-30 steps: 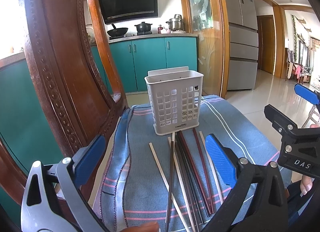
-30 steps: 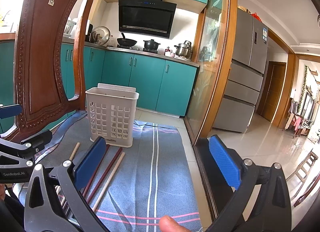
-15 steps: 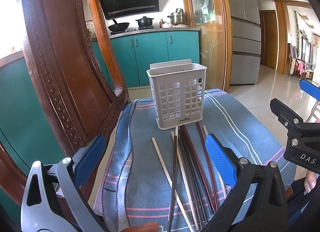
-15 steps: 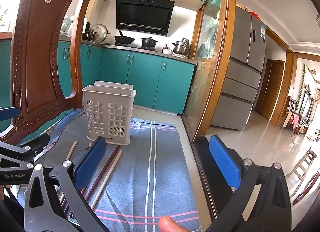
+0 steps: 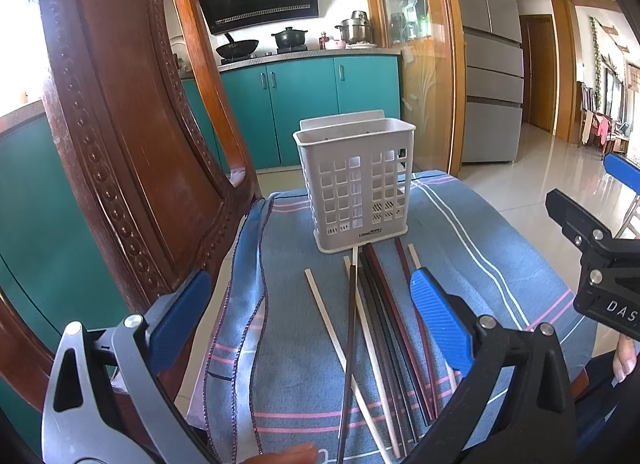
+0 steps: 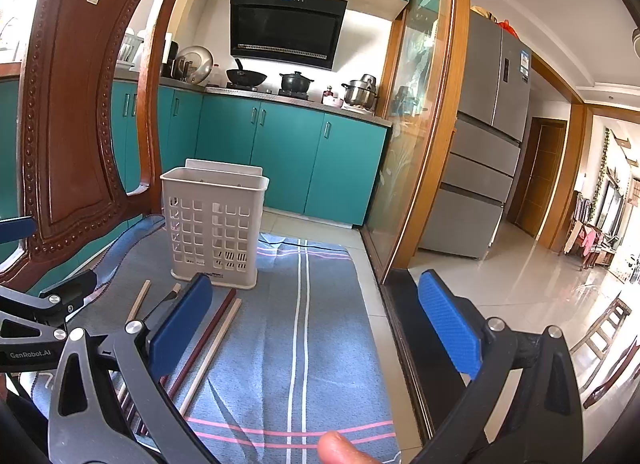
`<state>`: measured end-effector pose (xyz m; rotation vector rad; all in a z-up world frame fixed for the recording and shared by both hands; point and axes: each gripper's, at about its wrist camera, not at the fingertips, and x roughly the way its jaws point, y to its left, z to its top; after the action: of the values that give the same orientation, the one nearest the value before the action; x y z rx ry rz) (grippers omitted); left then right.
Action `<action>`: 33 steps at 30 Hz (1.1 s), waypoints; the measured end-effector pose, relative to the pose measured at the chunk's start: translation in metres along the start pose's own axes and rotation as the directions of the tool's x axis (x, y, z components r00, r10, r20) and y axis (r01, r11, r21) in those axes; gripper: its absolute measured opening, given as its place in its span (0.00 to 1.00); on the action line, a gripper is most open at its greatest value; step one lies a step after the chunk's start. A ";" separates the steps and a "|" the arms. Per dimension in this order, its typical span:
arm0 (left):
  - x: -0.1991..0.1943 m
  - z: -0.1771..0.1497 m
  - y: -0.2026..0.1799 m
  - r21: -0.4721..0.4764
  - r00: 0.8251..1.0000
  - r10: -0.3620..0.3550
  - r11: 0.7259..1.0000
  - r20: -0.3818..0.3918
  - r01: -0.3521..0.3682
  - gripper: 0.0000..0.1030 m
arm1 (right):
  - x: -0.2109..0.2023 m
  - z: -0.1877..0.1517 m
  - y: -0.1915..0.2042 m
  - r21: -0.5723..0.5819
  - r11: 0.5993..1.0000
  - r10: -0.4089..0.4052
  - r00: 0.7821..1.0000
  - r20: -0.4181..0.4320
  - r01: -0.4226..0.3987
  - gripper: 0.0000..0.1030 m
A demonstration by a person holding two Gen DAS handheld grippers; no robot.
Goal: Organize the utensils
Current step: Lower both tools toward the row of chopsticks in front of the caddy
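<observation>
A white slotted utensil basket [image 5: 355,187] [image 6: 216,225] stands upright at the far end of a blue striped cloth. Several chopsticks [image 5: 376,324] [image 6: 208,338], dark, reddish and pale wood, lie side by side on the cloth in front of it. My left gripper [image 5: 310,322] hovers open above the near ends of the chopsticks with nothing between its blue pads. My right gripper [image 6: 316,322] is open too, over the bare cloth to the right of the chopsticks. Part of the right gripper's black body shows at the right edge of the left wrist view.
A carved wooden chair back [image 5: 120,135] [image 6: 76,111] rises close on the left. The cloth [image 5: 472,248] [image 6: 304,328] covers a narrow surface whose right edge [image 6: 394,328] drops to a tiled floor. A fingertip [image 6: 340,448] shows at the bottom.
Both grippers have pulled back and tilted slightly, so the basket and chopsticks sit a little lower and farther in view. Both stayed open and nothing on the cloth moved.
</observation>
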<state>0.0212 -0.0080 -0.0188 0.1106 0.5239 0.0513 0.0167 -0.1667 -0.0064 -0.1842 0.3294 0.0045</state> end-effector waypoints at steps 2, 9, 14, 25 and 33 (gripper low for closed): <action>0.005 -0.002 -0.002 0.009 1.000 0.003 1.000 -0.026 -0.002 0.97 | 0.002 -0.002 -0.001 -0.002 1.000 -0.009 1.000 -0.004 0.009 0.98; 0.022 -0.012 -0.011 0.063 0.993 0.000 0.998 -0.118 0.008 0.97 | 0.029 -0.007 -0.005 -0.022 0.995 -0.098 0.985 -0.142 0.096 0.98; 0.033 -0.018 -0.013 0.065 0.983 -0.009 0.998 -0.182 0.021 0.97 | 0.047 -0.015 -0.015 0.003 0.996 -0.088 0.965 -0.247 0.092 0.97; 0.051 -0.028 -0.013 0.025 0.959 -0.030 0.999 -0.283 0.039 0.95 | 0.074 -0.031 -0.015 0.038 0.998 -0.029 0.941 -0.336 0.044 0.64; 0.084 -0.036 -0.015 -0.043 0.918 -0.096 0.995 -0.384 0.086 0.52 | 0.152 -0.010 -0.011 0.237 0.966 0.207 0.863 -0.461 -0.105 0.56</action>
<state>0.0763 -0.0127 -0.0928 0.0501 0.9227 -0.0122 0.1579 -0.1829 -0.0630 0.0530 0.8439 0.0872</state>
